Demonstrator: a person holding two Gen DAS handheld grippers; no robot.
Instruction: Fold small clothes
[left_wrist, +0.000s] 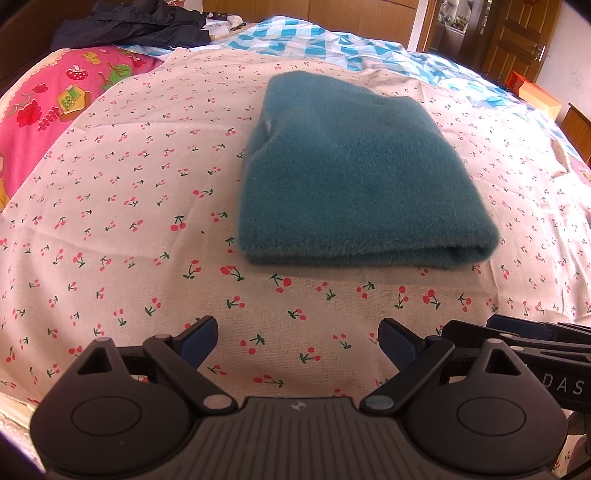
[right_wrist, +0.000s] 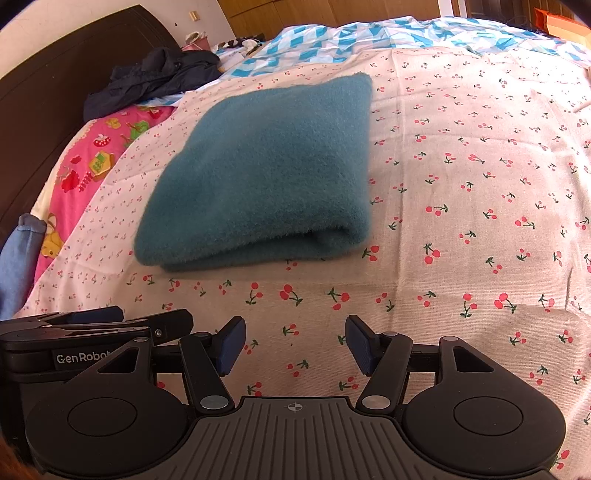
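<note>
folded garment (left_wrist: 354, 173) on bedsheet (left_wrist: 147, 206) | jacket (left_wrist: 129, 22) behind
</note>
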